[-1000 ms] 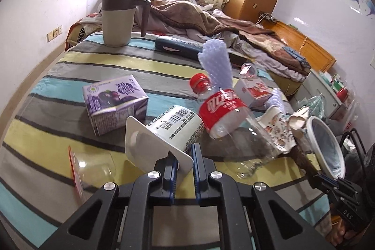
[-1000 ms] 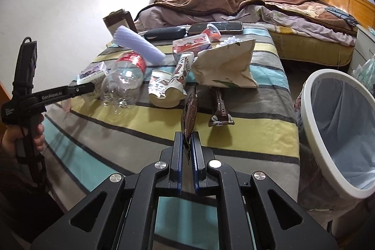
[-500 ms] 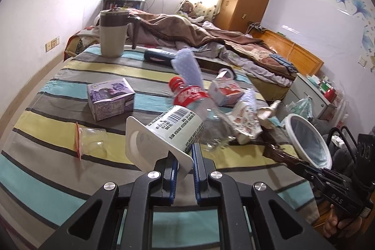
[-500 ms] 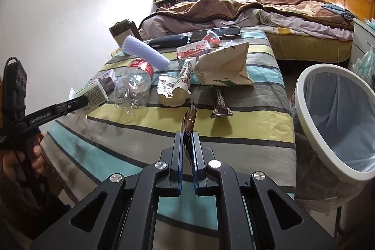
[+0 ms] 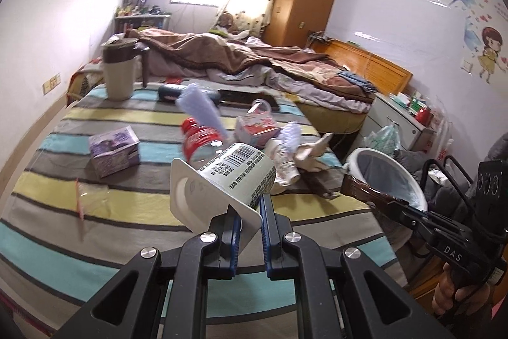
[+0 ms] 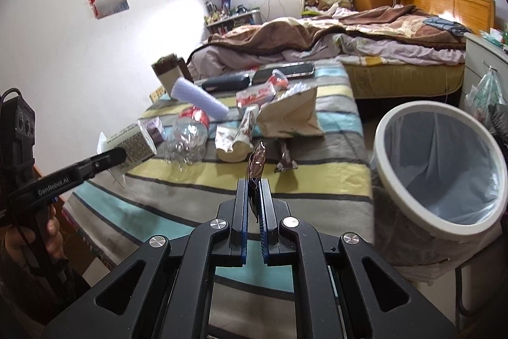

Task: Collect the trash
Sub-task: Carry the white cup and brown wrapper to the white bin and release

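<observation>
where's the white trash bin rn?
The white round trash bin with a pale liner stands at the right of the right wrist view, off the striped blanket's right edge.

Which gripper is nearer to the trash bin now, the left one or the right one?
The right. The right gripper, holding a brown wrapper, is just beside the trash bin. The left gripper, holding a white cup, is farther away, over the striped bed.

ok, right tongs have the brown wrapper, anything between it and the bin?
Nothing visible. The right tongs are shut on the brown wrapper, held above the striped blanket. The lined trash bin stands open-mouthed off the bed's edge to the right, with only air between. The second wrapper lies flat below.
</observation>
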### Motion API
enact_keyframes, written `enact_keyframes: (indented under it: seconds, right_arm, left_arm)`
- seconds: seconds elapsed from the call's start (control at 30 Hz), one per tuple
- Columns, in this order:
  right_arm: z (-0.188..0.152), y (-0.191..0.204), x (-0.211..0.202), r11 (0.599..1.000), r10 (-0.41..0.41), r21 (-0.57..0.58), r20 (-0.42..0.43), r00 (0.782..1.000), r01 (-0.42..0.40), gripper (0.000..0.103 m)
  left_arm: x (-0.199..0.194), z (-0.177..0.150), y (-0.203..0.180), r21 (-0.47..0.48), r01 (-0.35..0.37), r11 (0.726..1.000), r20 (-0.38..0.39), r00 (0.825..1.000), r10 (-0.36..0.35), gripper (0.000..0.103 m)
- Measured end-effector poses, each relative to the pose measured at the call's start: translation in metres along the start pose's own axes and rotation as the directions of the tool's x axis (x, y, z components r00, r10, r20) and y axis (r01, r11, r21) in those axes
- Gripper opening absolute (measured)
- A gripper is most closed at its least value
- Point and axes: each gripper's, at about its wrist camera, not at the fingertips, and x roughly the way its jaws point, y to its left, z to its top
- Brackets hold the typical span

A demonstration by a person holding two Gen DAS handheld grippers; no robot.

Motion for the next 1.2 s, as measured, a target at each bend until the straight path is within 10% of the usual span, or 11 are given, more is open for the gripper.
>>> enact_keyframes:
  seconds: [0.6,1.2]
  right_arm:
    - [0.015,-0.059,-0.046,0.985,-0.155,0.092,0.118,0.981,0.144,0.008]
    - [0.008,-0.135,-0.054,0.929,-0.328,0.206,0.072,0.942,0.307,0.008]
  left_arm:
    - [0.042,0.028,-0.11,0.147,0.145,0.978,-0.028,0.989,-0.142,0.012]
    - [0.119,0.03,-0.228,0.259,0.325,0.909,-0.176,0.942,-0.287,0.012]
